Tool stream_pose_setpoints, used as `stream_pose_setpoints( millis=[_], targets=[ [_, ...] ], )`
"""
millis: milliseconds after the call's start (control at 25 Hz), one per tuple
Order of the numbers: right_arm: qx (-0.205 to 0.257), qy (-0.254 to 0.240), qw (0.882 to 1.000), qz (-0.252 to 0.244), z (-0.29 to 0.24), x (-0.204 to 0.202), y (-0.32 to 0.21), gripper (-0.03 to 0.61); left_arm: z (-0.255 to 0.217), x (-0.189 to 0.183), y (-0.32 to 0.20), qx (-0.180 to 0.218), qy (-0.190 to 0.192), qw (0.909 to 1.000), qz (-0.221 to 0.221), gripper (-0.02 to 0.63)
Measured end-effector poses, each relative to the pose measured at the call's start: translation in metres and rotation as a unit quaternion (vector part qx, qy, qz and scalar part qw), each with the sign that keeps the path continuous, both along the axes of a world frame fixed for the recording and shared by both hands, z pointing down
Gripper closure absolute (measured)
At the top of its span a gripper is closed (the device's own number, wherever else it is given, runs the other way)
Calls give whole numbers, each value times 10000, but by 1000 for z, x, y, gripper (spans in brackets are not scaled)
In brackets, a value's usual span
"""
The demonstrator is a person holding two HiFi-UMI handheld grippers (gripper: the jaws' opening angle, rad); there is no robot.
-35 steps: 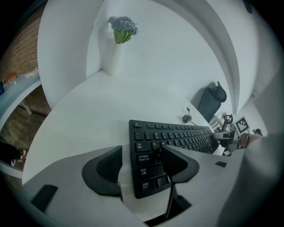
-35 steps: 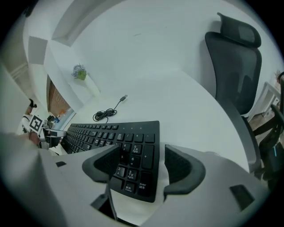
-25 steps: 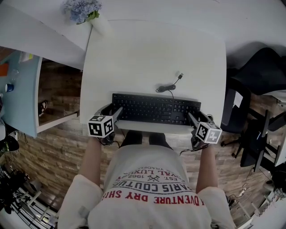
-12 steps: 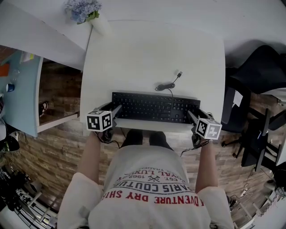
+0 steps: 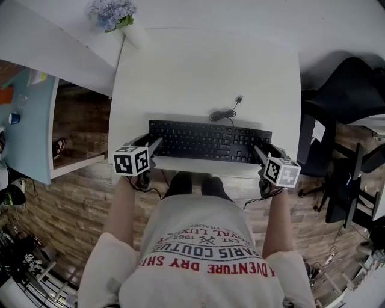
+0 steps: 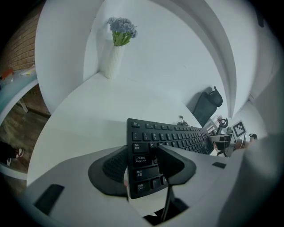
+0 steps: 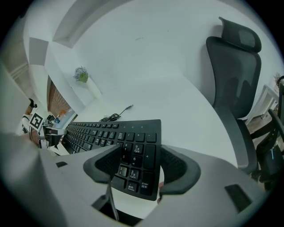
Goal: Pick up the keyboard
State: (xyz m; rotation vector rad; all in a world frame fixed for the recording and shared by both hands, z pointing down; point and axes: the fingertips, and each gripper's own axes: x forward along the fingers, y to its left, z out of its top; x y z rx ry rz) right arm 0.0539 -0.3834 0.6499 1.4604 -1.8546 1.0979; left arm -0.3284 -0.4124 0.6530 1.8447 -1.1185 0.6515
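A black keyboard (image 5: 207, 141) lies across the near part of the white table (image 5: 204, 66), its cable (image 5: 225, 113) coiled behind it. My left gripper (image 5: 150, 144) clamps the keyboard's left end (image 6: 144, 166): one pad sits at the outer edge, the other on the keys. Its jaws have just been closing on that end. My right gripper (image 5: 263, 151) grips the right end the same way, pads on either side of the number pad (image 7: 135, 157). The keyboard looks slightly tilted off the table in both gripper views.
A white vase of blue flowers (image 5: 111, 13) stands at the table's far left corner. A black office chair (image 5: 352, 90) is to the right of the table. A pale blue desk (image 5: 27, 120) is at the left. The person stands at the table's near edge.
The keyboard has shifted a little away from the person, and its cable has bunched closer to it. Both grippers stayed on its ends and moved along with it.
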Motion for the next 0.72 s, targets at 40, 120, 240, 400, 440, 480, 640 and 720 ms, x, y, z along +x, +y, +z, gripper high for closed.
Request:
stream_pose_setpoints(
  millis=[40,120,240,400,440,480,640,720],
  targets=[
    [75,38,10000,3,-7,1,-2,281,-5,0,-1,58,11,10000,-5,393],
    [236,86,9997,1,-20,3,-6,281,-16,3,-4,195,43,9998,-23,393],
    [441,89,9990,14,-37,9,-11,281,-34,9,-11,421,110,9991,-18,393],
    [783,141,9968,10,-67,14,-19,281,-59,15,-23,724,213,9971,20,393],
    [873,172,9960,0,-75,15,-22,281,-65,17,-26,796,241,9965,20,393],
    [957,205,9952,-9,-83,16,-25,281,-71,18,-29,866,266,9959,15,393],
    [1262,321,9915,-18,-113,17,-37,281,-97,19,-40,1158,295,9928,-15,393],
    [1439,343,9890,-11,-129,17,-43,281,-116,19,-46,1367,264,9903,-18,393]
  ],
)
